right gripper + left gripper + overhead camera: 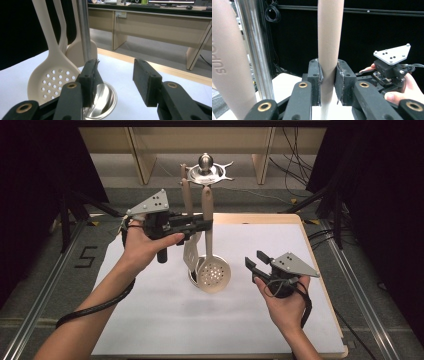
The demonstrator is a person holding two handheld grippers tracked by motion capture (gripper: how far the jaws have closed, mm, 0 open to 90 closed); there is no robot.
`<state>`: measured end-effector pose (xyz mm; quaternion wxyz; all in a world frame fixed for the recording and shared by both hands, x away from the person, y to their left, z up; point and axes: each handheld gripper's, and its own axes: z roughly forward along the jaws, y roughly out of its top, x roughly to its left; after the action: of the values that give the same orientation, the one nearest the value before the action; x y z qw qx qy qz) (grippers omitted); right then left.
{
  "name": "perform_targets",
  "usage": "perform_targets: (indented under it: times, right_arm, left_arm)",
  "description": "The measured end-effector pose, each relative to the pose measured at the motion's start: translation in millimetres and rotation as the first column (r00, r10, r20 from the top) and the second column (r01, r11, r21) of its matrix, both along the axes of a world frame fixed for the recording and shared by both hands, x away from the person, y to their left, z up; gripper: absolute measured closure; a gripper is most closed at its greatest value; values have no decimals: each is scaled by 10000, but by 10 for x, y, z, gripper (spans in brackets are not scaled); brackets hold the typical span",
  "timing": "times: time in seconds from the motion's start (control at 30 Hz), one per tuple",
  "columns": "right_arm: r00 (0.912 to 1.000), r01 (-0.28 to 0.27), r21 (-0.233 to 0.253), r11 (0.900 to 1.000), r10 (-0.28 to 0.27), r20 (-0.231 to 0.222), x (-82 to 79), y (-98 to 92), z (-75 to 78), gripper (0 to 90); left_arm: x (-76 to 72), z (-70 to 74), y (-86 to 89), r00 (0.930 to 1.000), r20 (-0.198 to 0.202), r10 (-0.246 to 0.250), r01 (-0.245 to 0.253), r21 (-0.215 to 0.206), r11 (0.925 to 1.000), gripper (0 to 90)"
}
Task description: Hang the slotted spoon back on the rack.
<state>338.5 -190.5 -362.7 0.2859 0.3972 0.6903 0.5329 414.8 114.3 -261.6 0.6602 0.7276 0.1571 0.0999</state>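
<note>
Jaws clamp skimmer (209, 245), white table (150, 315)

A lab recording bay is indicated: black curtains (30, 165) at both frame sides, aluminium rails (37, 295) lower left, loose cables (295, 150) upper right.

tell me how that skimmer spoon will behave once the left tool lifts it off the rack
The skimmer spoon looks like stiff beige plastic, so probably light and unlikely to flop. The left tool is shut on its handle well above the wide perforated head, so it may swing. The smooth round handle could twist between the jaws.
</note>
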Motion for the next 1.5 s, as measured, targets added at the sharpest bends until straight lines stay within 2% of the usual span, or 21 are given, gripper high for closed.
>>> perform_targets:
  times: [0.03, 0.07, 0.1, 0.13, 0.17, 0.27, 0.33, 0.6, 0.77, 0.9, 1.0, 1.07, 1.17, 1.5]
  right_arm:
    - [10000, 13, 28, 10000, -14, 94, 6, 3, -2, 556]
    - [9996, -138, -152, 9998, 142, 260, 28, -8, -3, 556]
    - [9998, -131, -70, 9999, 132, 150, 22, -5, -3, 556]
    - [9996, -98, -132, 9999, 101, 259, 27, -9, -6, 556]
    - [10000, -44, -19, 10000, 44, 59, 14, 1, -8, 556]
    - [9995, -183, -215, 9996, 188, 256, 36, -11, -16, 556]
    - [9998, -210, -82, 9997, 210, 61, 31, 2, -20, 556]
    - [9996, -267, -76, 9996, 268, 43, 29, 8, -22, 556]
    - [9996, -266, -94, 9996, 267, 83, 31, 15, -30, 556]
    - [9999, -145, -217, 9997, 146, 49, 24, 18, -32, 556]
    - [9999, -69, -152, 9999, 67, -140, 9, 30, -32, 556]
    - [9999, -127, -236, 9996, 127, -10, 21, 26, -36, 556]
    - [9996, -255, -68, 9997, 255, -131, 21, 38, -46, 555]
    - [9997, -216, -226, 9995, 213, -122, 16, 29, -50, 556]
  left_arm:
    - [10, 1, -3, 10000, -32, 10, -10, -2, 10000, 753]
    - [16, 1, -4, 10000, -35, 9, -9, 15, 10000, 753]
    - [23, 1, -6, 10000, -26, 10, -10, 32, 10000, 753]
    - [30, -1, -7, 10000, -38, 4, -3, 63, 10000, 752]
    - [38, -3, -7, 10000, -60, -9, 9, 64, 10000, 753]
    - [49, -4, -2, 9999, -100, -28, 28, -3, 10000, 753]
    - [53, -2, 2, 9999, -111, -39, 39, 9, 10000, 752]
    - [74, -14, 15, 9995, -272, -128, 124, -120, 9999, 751]
    - [87, -39, 32, 9986, -510, -171, 151, -403, 9991, 746]
    - [93, -65, 45, 9973, -728, -26, -22, -653, 9979, 735]
    - [103, -89, 58, 9959, -898, 75, -153, -862, 9962, 723]
    - [106, -93, 63, 9955, -945, 116, -205, -931, 9954, 718]
    - [107, -93, 65, 9942, -1052, 203, -311, -1015, 9944, 713]
    - [122, -121, 58, 9891, -1428, 348, -545, -1363, 9892, 693]
